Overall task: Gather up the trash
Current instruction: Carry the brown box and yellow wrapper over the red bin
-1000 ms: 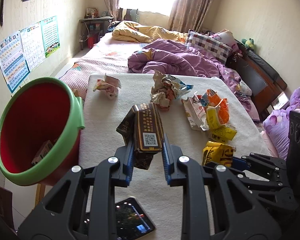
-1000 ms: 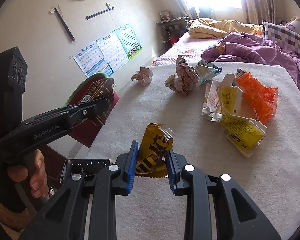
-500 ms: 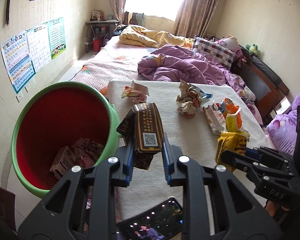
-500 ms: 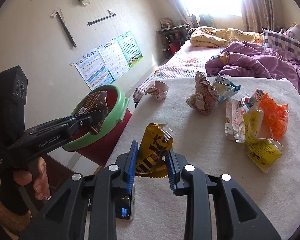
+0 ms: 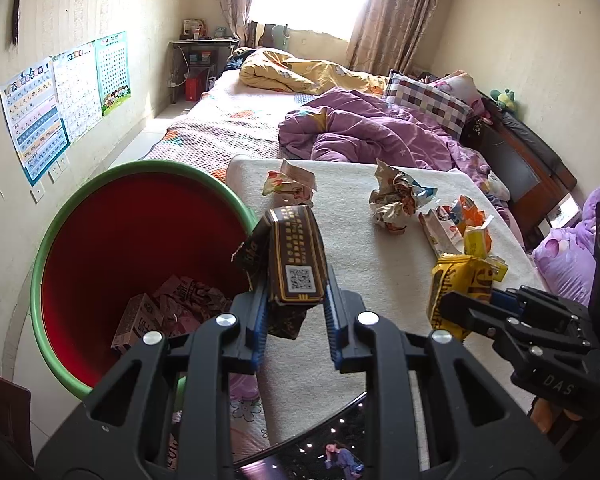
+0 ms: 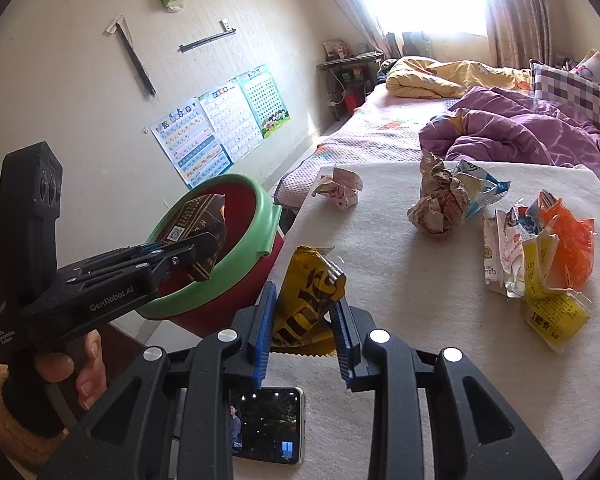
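My left gripper (image 5: 296, 320) is shut on a dark brown carton (image 5: 296, 256) with a QR code, held at the right rim of the red bucket with a green rim (image 5: 100, 184). In the right wrist view the same brown carton (image 6: 198, 232) hangs over the bucket's mouth (image 6: 260, 216). My right gripper (image 6: 304, 334) is shut on a yellow snack wrapper (image 6: 312, 300), lifted above the white table (image 6: 420, 320). That yellow wrapper (image 5: 456, 284) shows at the right of the left wrist view. Several crumpled wrappers (image 6: 440, 200) lie on the table.
A phone (image 6: 266, 426) with a lit screen lies at the table's near edge. Cartons and wrappers (image 5: 168, 312) lie in the bucket's bottom. Orange and yellow packets (image 6: 552, 256) sit at the table's right. A bed with a purple quilt (image 5: 372, 132) stands behind. A hand (image 6: 76, 364) holds the left gripper.
Both grippers have shifted left toward the bucket with their loads. The bucket now fills more of the left wrist view, and the brown carton has come over its rim.
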`<state>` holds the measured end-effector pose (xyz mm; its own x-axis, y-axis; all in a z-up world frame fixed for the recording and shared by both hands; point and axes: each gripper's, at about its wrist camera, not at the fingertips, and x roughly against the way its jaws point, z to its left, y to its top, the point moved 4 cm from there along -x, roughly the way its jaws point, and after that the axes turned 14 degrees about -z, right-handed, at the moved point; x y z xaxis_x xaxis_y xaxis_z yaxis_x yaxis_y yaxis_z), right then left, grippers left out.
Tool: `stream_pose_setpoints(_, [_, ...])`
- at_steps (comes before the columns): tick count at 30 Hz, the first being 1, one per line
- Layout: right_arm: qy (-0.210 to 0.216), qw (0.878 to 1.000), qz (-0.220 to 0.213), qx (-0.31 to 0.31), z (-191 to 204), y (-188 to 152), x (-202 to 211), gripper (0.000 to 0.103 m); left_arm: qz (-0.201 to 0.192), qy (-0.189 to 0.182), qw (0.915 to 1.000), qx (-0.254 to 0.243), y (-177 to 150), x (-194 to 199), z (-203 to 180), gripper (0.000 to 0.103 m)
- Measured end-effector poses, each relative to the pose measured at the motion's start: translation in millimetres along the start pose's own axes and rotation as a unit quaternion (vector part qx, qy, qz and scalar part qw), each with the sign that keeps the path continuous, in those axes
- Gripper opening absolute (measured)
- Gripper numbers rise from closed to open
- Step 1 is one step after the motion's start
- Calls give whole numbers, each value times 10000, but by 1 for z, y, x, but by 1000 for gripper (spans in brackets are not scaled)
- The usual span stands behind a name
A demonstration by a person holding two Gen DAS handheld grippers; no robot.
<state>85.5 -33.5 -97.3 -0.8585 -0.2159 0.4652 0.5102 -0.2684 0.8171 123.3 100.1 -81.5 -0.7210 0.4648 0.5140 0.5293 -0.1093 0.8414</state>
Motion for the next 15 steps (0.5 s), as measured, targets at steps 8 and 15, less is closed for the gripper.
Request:
stream_pose_setpoints(8, [164, 9998, 8, 97, 25, 5, -12, 28, -39, 39, 10000, 52, 3, 4, 15, 23])
stream_pose_setpoints(15, [292, 9994, 81, 142, 39, 3, -23, 28, -21, 207, 9997, 150, 2, 4, 34, 23])
